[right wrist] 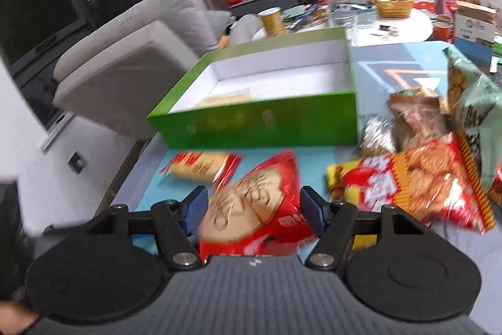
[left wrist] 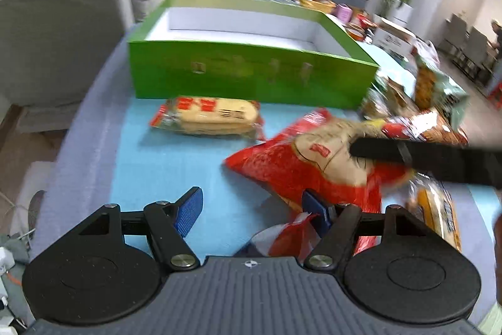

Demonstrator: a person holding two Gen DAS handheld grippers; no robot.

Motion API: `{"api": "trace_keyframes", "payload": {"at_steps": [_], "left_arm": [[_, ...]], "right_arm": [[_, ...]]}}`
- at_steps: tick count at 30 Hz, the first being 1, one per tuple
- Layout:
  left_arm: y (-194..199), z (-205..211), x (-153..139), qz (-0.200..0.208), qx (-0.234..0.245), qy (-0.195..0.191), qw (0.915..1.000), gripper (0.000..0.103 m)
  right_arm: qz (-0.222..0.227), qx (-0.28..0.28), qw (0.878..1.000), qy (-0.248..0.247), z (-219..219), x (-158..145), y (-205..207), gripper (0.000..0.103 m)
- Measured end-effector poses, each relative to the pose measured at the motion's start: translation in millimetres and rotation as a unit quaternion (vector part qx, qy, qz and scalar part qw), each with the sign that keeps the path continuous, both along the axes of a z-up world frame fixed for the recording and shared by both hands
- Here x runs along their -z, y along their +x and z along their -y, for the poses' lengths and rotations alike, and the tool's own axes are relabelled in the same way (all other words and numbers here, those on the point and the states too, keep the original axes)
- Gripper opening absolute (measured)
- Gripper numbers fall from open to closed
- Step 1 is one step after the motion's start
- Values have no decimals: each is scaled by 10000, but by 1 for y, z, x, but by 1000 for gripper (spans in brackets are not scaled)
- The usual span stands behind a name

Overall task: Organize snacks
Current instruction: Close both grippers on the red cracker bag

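Red biscuit bag [right wrist: 260,209] lies on the table [left wrist: 157,153] between the right gripper [right wrist: 254,211] fingers, spread wide (not yet closed); next, pinch and lift into the green box [right wrist: 260,121]. Left gripper [left wrist: 252,209] gapes empty.

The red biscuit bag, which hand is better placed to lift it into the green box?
Right. The right tongs are open and already straddle the red biscuit bag. The left tongs are open over bare mat, beside it. The green box lies straight ahead.
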State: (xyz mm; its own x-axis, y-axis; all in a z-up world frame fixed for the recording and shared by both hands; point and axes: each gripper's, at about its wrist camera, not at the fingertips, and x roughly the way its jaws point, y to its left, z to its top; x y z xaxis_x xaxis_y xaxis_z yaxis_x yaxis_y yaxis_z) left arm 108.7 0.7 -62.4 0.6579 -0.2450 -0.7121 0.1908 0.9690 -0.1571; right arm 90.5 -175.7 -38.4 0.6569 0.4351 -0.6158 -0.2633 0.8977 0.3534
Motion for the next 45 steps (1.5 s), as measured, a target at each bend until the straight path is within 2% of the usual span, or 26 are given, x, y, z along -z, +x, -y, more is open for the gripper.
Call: {"api": "trace_keyframes", "payload": {"at_steps": [3,8,14,21,23,27,30,32,34,41,45], "left_arm": [[-2,-6,-5,63,-90,-16,9999,66],[-10,-10,-14,150,-48,-117,9998,66],[-19,-2,-25,227,192,-141,9995,66],[-31,-5,-41,438,242,-311,9983,67],[-34,-4,-44,415,400,-346,9977,67],[-39,10,-35,201,1030,-113,9944,68],[-36,22,-32,344,1015,290,9938,68],[-30,22,-32,295,1027,212,9941,68],[-21,21,-32,209,1061,62,9941,68],[-1,29,-18,-60,1030,235,9944,68],[4,29,-13,-88,1103,196,9937,69]], "right_arm": [[22,-181,9997,189,1,-2,-8,48],[-10,254,9990,370,17,-7,3,48],[-211,422,9983,352,17,5,12,48],[-361,321,9977,478,21,8,8,48],[-444,210,9974,520,19,9,3,48],[-707,-22,9957,592,17,11,-4,48],[-547,194,9972,463,20,6,-2,48],[-433,355,9976,411,21,2,2,48],[-434,259,9973,535,21,1,9,48],[-897,246,9930,732,14,20,35,48],[-980,207,9921,761,15,23,41,48]]}}
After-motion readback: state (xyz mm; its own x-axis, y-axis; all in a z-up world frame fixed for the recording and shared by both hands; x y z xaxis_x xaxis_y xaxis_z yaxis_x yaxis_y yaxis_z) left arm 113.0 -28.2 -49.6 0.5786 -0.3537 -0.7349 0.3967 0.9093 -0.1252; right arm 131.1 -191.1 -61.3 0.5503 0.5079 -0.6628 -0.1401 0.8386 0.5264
